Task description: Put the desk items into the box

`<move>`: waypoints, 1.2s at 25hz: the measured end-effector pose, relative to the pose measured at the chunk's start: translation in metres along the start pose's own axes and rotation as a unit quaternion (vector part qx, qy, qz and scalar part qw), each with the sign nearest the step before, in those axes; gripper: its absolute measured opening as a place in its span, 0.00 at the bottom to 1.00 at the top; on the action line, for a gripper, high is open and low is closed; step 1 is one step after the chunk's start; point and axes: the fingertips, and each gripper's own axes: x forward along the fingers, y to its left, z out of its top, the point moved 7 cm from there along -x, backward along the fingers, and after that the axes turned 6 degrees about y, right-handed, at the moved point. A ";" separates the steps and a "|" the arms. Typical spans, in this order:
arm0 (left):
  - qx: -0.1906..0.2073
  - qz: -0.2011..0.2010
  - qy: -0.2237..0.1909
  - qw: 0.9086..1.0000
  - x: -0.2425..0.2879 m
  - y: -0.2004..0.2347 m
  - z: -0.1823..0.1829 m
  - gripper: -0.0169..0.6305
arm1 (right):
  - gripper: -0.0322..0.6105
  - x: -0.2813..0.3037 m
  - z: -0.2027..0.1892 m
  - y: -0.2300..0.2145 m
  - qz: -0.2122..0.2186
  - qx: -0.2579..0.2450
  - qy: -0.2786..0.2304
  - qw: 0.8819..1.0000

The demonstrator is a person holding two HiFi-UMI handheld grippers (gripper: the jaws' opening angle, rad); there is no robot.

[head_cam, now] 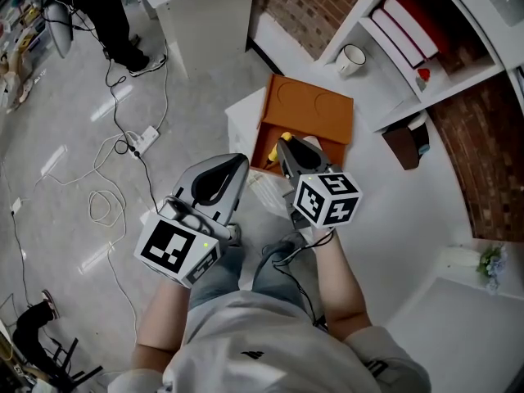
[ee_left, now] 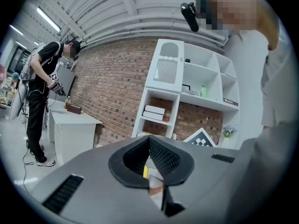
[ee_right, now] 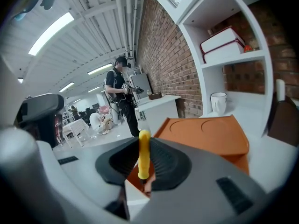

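An orange box (head_cam: pixel 307 109) stands on the white desk (head_cam: pixel 385 219) with its lid (ee_right: pixel 205 132) raised. My right gripper (head_cam: pixel 284 149) hangs just over the box's near edge, shut on a slim yellow-handled tool (ee_right: pixel 144 150) that stands upright between the jaws. The tool's yellow end (head_cam: pixel 284 137) shows at the gripper's tip in the head view. My left gripper (head_cam: pixel 232 167) is beside it on the left, short of the box, with its jaws shut and nothing in them. In the left gripper view, the left gripper (ee_left: pixel 150 160) shows only slivers of yellow and orange past its closed tips.
A white mug (head_cam: pixel 352 57), red and white books (head_cam: pixel 409 24) and a brown item (head_cam: pixel 407 142) are on the white shelving behind the box. A power strip (head_cam: pixel 144 140) and cables lie on the floor at left. A person in black (ee_left: pixel 39 101) stands by another desk.
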 end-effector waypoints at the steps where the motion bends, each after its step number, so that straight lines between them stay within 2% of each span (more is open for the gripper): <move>1: 0.000 0.000 0.000 1.000 0.000 0.001 0.000 0.05 | 0.17 0.001 -0.003 -0.001 -0.002 0.001 0.004 1.000; 10: 0.002 -0.006 0.001 1.000 0.006 -0.001 0.001 0.05 | 0.18 -0.004 -0.013 -0.019 -0.016 0.041 0.001 0.999; 24: 0.007 -0.027 0.004 1.000 0.017 -0.012 0.003 0.05 | 0.24 -0.032 -0.046 -0.060 -0.089 0.075 0.039 0.992; 30: 0.009 -0.037 0.005 0.999 0.023 -0.018 0.004 0.05 | 0.24 -0.046 -0.050 -0.072 -0.108 0.081 0.036 0.990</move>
